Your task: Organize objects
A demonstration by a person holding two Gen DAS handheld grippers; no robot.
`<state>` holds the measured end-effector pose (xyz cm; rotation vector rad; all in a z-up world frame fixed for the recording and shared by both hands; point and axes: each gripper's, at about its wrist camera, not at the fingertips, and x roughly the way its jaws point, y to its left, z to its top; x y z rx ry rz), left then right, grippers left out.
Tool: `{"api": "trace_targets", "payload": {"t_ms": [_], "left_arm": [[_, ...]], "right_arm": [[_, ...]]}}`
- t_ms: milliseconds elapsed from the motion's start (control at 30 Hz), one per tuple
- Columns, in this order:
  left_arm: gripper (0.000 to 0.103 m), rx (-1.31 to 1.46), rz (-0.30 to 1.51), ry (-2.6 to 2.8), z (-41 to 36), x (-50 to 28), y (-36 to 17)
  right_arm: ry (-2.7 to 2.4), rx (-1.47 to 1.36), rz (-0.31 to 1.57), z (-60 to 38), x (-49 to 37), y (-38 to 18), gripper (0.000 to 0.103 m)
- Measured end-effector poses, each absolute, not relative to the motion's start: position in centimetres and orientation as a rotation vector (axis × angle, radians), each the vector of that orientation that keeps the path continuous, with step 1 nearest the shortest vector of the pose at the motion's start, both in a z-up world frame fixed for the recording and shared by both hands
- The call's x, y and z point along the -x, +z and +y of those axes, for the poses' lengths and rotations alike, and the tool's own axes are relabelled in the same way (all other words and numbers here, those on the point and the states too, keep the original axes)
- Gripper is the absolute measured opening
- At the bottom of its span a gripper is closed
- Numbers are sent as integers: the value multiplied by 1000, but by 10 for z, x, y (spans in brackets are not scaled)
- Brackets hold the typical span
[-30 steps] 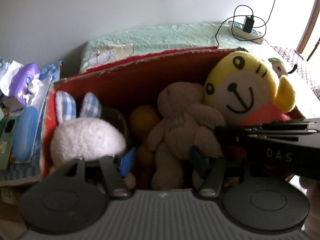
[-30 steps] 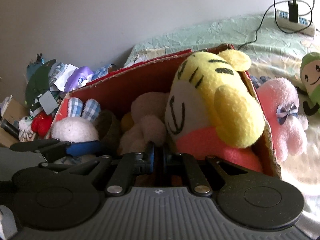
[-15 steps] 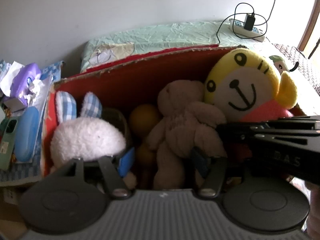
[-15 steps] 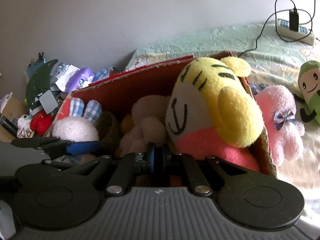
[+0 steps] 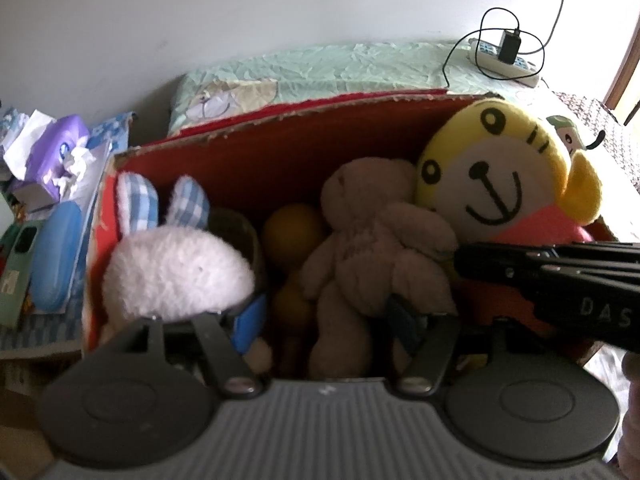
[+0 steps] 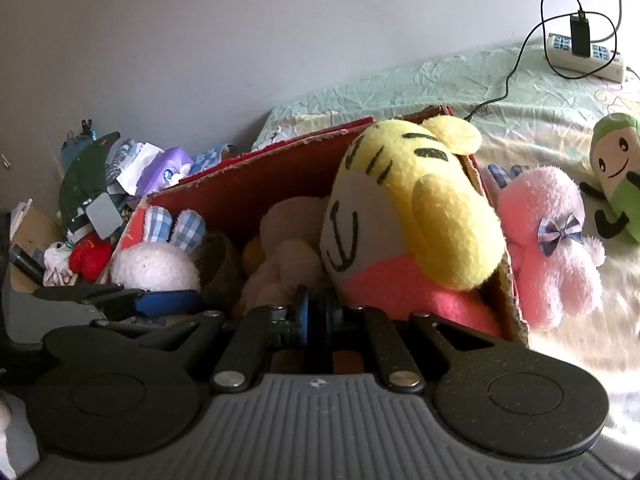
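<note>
Left wrist view: the left gripper (image 5: 324, 320) has just been opening its jaws, which stand apart around the brown teddy bear (image 5: 372, 236), mid-frame in the red box (image 5: 280, 152). Right wrist view: the right gripper (image 6: 316, 312), jaws closed and empty, sits low-centre beside the yellow tiger toy (image 6: 412, 220).

Hiding the lower body of the yellow tiger plush (image 5: 492, 184) at 3 o'clock — the right gripper (image 6: 316, 314) crossing in front. Burying the orange balls (image 5: 294, 224) behind the beige bear (image 5: 372, 240). Cutting off a hand (image 5: 632, 400) at the 4 o'clock edge. Blurring the clutter pile (image 6: 104, 184) at 9 o'clock — items unreadable.
</note>
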<state>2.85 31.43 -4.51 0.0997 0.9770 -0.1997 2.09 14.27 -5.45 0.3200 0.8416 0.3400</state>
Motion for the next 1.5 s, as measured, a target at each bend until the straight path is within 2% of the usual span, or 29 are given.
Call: {"api": "trace_targets", "payload": {"t_ms": [800,1500], "left_arm": [[74,-121,1046,1,295,-33,-46],[76,-100,1061,42,299,-28,-47]], "right_arm": [[521,-310,876,127,-27,-56,4],[382,-353,826,121,-18,-52,3]]}}
